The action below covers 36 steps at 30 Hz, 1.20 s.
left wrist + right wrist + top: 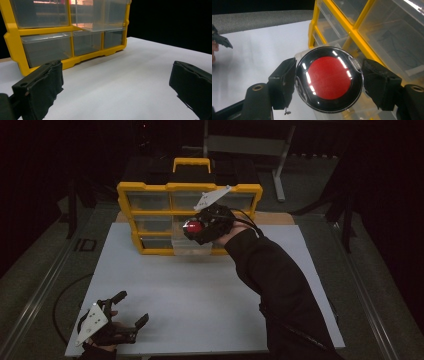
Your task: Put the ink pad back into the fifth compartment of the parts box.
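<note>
- Right gripper (194, 227): held out over the far part of the table, directly in front of the yellow organiser (150, 186); its jaws are clamped on the two opposite edges of a round disc (329, 78); in the right gripper view one black pad presses the disc's left rim and the other its right rim.
- Round disc: red centre inside a glossy black ring, with a clear rim around it; the flat face is turned toward the gripper camera; in the high view it shows as a red spot (193, 226) at the gripper's tip, level with the organiser's lower rows.
- Pulled-out drawer (190, 246): clear plastic, protruding from the organiser's bottom row; the disc hangs above it and just in front of the cabinet face; whether the disc touches the drawer cannot be told.
- Left gripper (131, 310): resting low at the near left corner of the white table (200, 290), well apart from the organiser; jaws spread wide with nothing between them; the left gripper view shows bare table surface between the two pads.
- Yellow organiser: upright at the far edge of the table, with clear drawers in a yellow frame and a handle on top.
</note>
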Motion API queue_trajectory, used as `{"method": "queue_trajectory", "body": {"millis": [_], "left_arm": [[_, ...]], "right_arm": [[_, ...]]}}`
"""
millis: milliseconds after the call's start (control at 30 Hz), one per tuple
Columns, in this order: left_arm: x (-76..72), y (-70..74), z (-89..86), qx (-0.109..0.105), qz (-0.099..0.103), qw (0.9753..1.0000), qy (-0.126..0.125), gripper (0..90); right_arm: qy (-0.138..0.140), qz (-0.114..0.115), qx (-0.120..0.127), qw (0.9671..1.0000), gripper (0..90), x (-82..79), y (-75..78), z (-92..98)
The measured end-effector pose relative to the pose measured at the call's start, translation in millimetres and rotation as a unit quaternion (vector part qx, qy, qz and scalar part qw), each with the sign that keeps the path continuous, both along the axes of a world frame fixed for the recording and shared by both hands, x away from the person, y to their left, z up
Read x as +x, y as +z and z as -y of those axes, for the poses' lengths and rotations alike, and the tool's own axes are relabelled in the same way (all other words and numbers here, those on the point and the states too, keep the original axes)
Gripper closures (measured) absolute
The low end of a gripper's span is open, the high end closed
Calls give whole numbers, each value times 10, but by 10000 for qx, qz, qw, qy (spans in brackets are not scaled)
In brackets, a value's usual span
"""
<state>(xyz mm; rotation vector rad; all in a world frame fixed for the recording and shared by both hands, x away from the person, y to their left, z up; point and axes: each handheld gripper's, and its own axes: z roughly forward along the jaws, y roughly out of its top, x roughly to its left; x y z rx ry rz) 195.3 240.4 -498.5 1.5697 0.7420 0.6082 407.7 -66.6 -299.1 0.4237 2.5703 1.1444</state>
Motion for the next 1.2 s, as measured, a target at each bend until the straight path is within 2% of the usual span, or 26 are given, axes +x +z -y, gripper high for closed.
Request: {"method": "queue_trajectory", "body": {"millis": [367,500,900,1000,1200], "left_arm": [[-5,-2,-19,-33,-1,10000,-15,0],[-5,-2,-20,-39,-2,10000,-22,0],[2,-10,-16,-73,-32,10000,-37,0],[4,-12,-13,-59,-35,10000,-49,0],[9,-16,-17,-61,-46,10000,-49,0]], "right_arm": [[-56,-32,-61,10000,297,137,3,-167],[-126,-138,-17,9998,297,185,-48,-189],[-330,-367,-106,9987,297,298,-165,-167],[-415,-484,-80,9979,296,324,-184,-142],[-487,-699,-210,9961,296,355,-205,-135]]}}
